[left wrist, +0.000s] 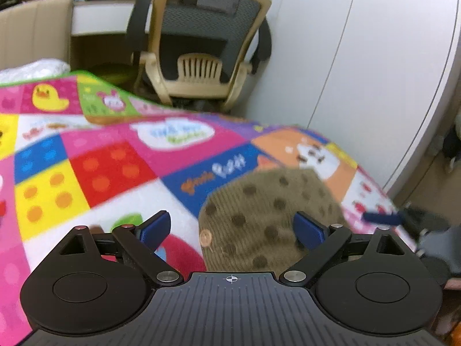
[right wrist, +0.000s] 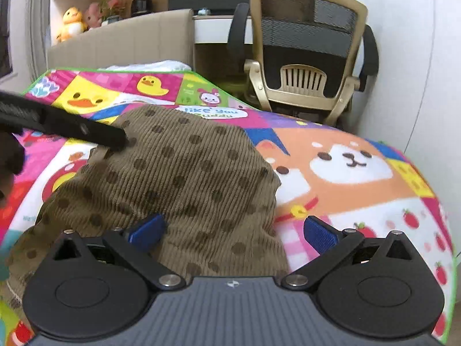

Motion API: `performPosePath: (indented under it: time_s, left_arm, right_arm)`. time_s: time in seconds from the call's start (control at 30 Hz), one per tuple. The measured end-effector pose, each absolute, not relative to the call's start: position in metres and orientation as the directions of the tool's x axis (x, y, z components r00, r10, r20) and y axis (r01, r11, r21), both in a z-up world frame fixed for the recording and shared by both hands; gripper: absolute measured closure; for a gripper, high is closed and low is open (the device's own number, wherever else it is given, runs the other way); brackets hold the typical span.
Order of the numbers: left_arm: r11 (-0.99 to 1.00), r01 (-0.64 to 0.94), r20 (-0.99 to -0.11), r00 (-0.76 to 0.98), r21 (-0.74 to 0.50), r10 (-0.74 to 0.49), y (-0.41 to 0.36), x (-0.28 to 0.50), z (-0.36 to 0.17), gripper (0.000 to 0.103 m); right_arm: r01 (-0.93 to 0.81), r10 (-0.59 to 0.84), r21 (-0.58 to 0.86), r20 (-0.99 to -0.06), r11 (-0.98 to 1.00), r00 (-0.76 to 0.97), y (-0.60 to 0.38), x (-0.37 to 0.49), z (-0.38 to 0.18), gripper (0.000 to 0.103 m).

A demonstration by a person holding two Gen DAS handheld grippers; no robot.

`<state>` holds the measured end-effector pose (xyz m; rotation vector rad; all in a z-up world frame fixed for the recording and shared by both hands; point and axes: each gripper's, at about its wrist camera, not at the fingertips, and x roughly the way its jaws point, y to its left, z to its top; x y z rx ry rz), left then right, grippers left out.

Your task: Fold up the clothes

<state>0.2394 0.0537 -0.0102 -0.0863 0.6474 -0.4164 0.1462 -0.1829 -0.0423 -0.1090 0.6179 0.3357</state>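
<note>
A brown corduroy garment with dark dots [right wrist: 184,178] lies bunched on a bright cartoon-print blanket [right wrist: 345,155]. In the left wrist view the same garment [left wrist: 268,213] shows a pink button at its left edge. My left gripper [left wrist: 233,227] hovers open over the garment's left edge, nothing between its blue pads. My right gripper [right wrist: 233,233] is open too, its left pad over the garment and its right pad over the blanket. The left gripper's black finger [right wrist: 86,131] reaches in at the garment's far left corner in the right wrist view.
A beige mesh office chair [right wrist: 311,57] stands beyond the bed, next to a white wall. A beige headboard [right wrist: 124,40] with plush toys [right wrist: 72,20] behind it is at the back left. The blanket's edge [right wrist: 449,259] drops off on the right.
</note>
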Motion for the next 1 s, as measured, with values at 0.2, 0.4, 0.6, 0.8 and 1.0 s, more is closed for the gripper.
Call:
performPosePath:
  time_s: [0.2,0.4,0.6,0.8,1.0]
  left_arm:
    - [0.945,0.278,-0.572,0.753,-0.173,-0.327,0.060,0.259,-0.009,0.007]
    - [0.952,0.269,-0.620,0.725,-0.144,-0.299,0.052,0.272,-0.029,0.006]
    - [0.955,0.293,-0.623,0.740,-0.039,-0.253,0.035,0.272,-0.030,0.006]
    - [0.956,0.279,-0.626,0.730,-0.089,-0.272,0.042,0.275,-0.028,0.006]
    - [0.948,0.275,-0.596,0.739,-0.158,-0.313,0.056,0.263,-0.010,0.007]
  right_arm:
    - [-0.379,0.310,0.007,-0.590,0.925,0.745,-0.188,0.143,-0.034,0.000]
    - [-0.325,0.318,0.078,-0.504,0.943,0.803,-0.204,0.184,0.005,0.000]
    - [-0.293,0.200,-0.051,-0.619,0.955,0.759,-0.176,0.249,-0.036,0.000]
    - [-0.267,0.200,-0.019,-0.614,0.964,0.764,-0.180,0.241,-0.039,0.000]
    - [-0.265,0.190,-0.037,-0.605,0.963,0.774,-0.180,0.240,-0.039,0.000]
